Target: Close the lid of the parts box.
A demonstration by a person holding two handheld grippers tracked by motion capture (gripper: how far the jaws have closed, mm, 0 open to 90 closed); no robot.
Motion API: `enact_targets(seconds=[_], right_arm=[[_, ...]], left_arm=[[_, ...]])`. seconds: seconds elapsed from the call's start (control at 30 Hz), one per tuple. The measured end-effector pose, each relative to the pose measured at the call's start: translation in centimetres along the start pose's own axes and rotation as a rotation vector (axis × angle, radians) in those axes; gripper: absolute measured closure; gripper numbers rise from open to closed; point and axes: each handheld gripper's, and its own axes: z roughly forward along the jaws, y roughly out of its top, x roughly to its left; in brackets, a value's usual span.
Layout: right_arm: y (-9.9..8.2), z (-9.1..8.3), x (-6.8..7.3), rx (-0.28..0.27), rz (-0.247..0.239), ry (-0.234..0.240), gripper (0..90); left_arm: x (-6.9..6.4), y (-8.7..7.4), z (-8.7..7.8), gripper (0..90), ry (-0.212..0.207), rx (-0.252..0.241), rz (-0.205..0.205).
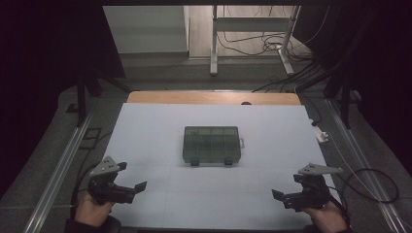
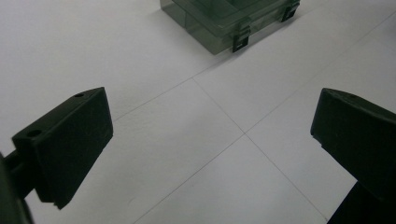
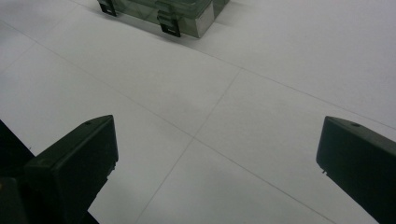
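— Ahead of the left gripper (image 2: 212, 140), up and rightward: box (image 2: 229, 18), closed, on the table (image 2: 93, 46). Jaws wide apart, holding nothing.

— Right gripper (image 3: 217, 158): likewise wide, nothing held; box ahead, up and leftward.

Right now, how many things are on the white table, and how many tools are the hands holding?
See-through box with two black latches: 1
Black tools: 2, the left tool and the right tool, both open and holding nothing
White table: 1
Total: 4
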Motion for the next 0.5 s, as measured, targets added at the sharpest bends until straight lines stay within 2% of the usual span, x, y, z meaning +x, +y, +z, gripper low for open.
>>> enact_targets(seconds=[0.5], right_arm=[[-0.9, -1.5, 0.1, -0.003, 0.022, -0.05, 0.0]], left_arm=[[-0.3, -0.5, -1.0, 0.0, 0.031, 0.031, -0.008]])
